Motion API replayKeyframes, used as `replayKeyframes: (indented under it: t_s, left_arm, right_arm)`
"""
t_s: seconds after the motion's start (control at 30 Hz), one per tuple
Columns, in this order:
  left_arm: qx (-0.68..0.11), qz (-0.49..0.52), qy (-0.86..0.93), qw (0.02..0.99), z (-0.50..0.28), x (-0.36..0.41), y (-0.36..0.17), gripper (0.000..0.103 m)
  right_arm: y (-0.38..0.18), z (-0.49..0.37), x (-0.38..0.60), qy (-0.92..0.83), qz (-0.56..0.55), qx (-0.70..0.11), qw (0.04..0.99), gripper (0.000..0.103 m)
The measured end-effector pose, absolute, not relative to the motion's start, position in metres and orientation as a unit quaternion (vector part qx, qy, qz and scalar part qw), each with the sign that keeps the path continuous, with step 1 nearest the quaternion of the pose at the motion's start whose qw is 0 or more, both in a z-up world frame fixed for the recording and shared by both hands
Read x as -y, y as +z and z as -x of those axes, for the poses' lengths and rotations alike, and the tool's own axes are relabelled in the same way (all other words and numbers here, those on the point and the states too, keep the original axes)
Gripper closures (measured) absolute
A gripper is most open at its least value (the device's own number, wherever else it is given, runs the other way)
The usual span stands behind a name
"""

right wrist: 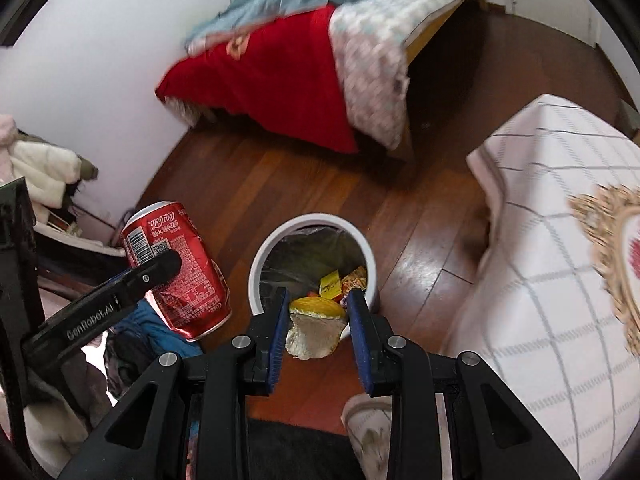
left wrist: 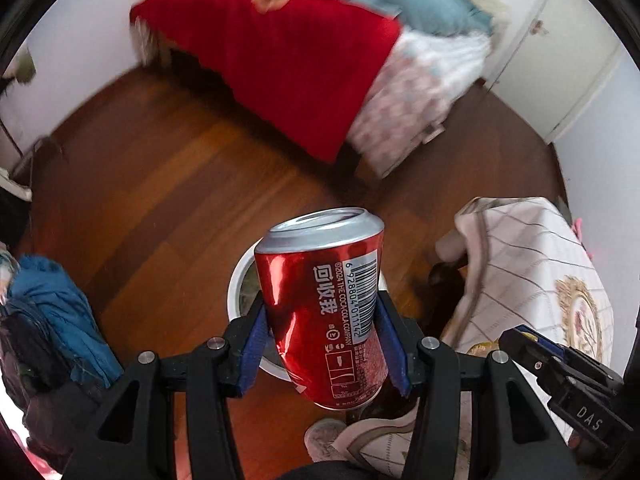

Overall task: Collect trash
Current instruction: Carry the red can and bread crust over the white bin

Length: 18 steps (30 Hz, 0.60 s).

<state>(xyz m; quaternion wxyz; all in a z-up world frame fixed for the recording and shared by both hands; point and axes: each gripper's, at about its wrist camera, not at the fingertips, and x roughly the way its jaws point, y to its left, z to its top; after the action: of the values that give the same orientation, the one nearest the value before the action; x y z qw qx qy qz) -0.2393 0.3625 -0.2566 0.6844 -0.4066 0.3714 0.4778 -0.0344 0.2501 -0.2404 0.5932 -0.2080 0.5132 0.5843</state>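
My left gripper [left wrist: 320, 308] is shut on a dented red cola can [left wrist: 324, 312] and holds it above a round white trash bin [left wrist: 236, 284] on the wooden floor. The can [right wrist: 176, 268] and the left gripper's finger [right wrist: 152, 272] also show at the left of the right wrist view. My right gripper [right wrist: 318, 304] is shut on a yellow-skinned fruit peel [right wrist: 316, 328] just over the near rim of the bin [right wrist: 312, 220], which holds a clear liner and several yellow and orange wrappers [right wrist: 344, 282]. The right gripper [left wrist: 516, 340] shows at the lower right of the left wrist view.
A bed with a red blanket [right wrist: 276, 80] and blue bedding stands beyond the bin. A table with a white checked cloth [right wrist: 552, 248] is at the right. Clothes [left wrist: 52, 320] are piled at the left. A slipper [right wrist: 368, 420] lies on the floor near me.
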Motion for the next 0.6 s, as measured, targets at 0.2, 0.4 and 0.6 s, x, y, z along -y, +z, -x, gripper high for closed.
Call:
replayKeyframes:
  t_s: [0.2, 0.4, 0.6]
  left_arm:
    - [-0.41, 0.453, 0.451, 0.651, 0.241, -0.404, -0.321, 0.055]
    - [-0.414, 0.496, 0.431, 0.63, 0.242, -0.424, -0.36, 0.055]
    - [-0.418, 0.518, 0.425, 0.613, 0.248, -0.431, -0.377, 0.054]
  right_arm:
    - [-0.3, 0.053, -0.317, 0.571, 0.261, -0.528, 0.572, 0.072]
    - [-0.36, 0.058, -0.359, 0.555, 0.286, -0.553, 0.552, 0.072]
    - [-0.409, 0.055, -0.379, 0.543, 0.294, -0.577, 0.535, 0.072]
